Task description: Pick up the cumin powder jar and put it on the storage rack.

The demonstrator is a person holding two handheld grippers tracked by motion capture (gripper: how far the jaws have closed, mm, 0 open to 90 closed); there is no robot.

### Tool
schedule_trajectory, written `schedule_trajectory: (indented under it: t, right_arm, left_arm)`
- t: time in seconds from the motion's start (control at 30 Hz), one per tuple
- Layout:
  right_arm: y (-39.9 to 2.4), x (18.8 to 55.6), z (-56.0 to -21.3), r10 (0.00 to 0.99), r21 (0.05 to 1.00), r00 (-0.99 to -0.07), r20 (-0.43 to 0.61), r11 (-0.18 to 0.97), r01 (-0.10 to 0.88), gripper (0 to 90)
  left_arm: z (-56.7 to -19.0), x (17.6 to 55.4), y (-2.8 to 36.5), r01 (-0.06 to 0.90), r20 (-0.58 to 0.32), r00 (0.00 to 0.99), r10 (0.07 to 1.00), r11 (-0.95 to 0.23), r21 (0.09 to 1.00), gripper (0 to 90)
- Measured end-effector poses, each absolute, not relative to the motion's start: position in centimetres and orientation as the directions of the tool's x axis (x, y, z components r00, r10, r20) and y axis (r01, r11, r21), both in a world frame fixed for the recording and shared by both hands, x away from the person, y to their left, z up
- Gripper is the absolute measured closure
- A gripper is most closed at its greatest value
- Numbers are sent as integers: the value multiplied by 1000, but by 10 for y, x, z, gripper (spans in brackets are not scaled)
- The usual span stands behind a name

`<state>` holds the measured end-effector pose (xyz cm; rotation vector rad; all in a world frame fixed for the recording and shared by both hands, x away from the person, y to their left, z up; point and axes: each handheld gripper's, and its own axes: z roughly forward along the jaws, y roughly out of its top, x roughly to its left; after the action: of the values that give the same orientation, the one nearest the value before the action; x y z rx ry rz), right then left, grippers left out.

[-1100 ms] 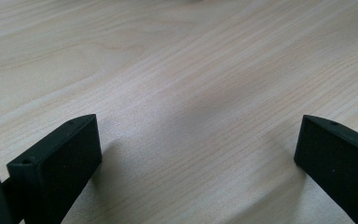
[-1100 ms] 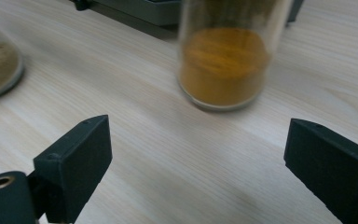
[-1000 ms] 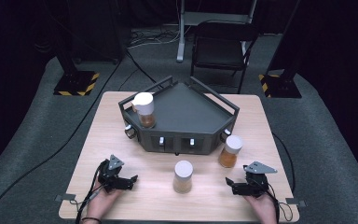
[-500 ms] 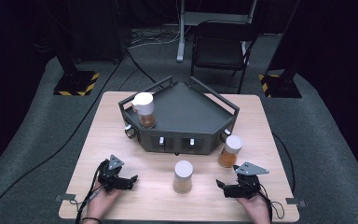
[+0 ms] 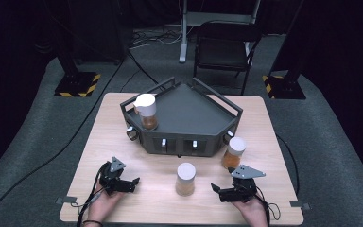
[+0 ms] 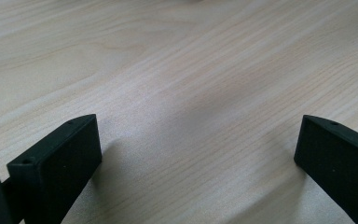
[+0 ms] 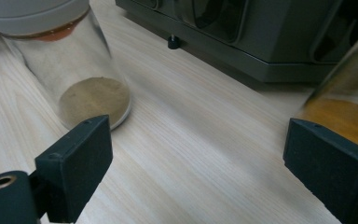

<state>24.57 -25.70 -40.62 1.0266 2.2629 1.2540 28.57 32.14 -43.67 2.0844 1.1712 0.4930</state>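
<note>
Left claw [image 5: 136, 180] low over bench [image 5: 283, 156] at near-left, jaws spread wide, nothing between them; bare wood grain [image 6: 191, 93] under jaws in left gripper view. Right claw [image 5: 213, 188] at near-right, pointed toward bench centre, jaws likewise wide apart, nothing gripped. Middle jar [image 5: 185, 178] with pale lid and tan powder stood upright on bench between the two claws, just beside right claw's tips, not touching. In right gripper view, same jar [image 7: 81, 70] seen ahead-left of left jaw, outside the gap. Second jar [image 5: 233, 152] with amber contents upright near right front corner of dark tray [image 5: 194, 113], just beyond right claw; seen at right edge [image 7: 349, 93] behind right jaw. Third jar [image 5: 146, 111] upright on tray's left corner. Tray stood on bench's far half.
</note>
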Motion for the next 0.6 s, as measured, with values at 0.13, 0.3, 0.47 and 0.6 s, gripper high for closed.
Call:
schedule_trajectory:
  t: [0.13, 0.3, 0.47, 0.6]
  right_arm:
    - [-252, 246, -404, 727, 841, -686, 36, 348, 413, 76]
    - [-246, 247, -401, 713, 844, -701, 30, 358, 399, 76]
    - [-240, 248, -399, 695, 848, -718, 28, 364, 385, 77]
    - [-235, 249, -398, 682, 850, -731, 24, 371, 374, 77]
  left_arm:
    - [-437, 286, 321, 593, -5, 522, 853, -359, 721, 1]
    - [-437, 286, 321, 593, -5, 522, 853, -359, 721, 1]
    - [-437, 286, 321, 593, -5, 522, 853, -359, 721, 1]
    - [-437, 286, 321, 593, -5, 522, 853, -359, 721, 1]
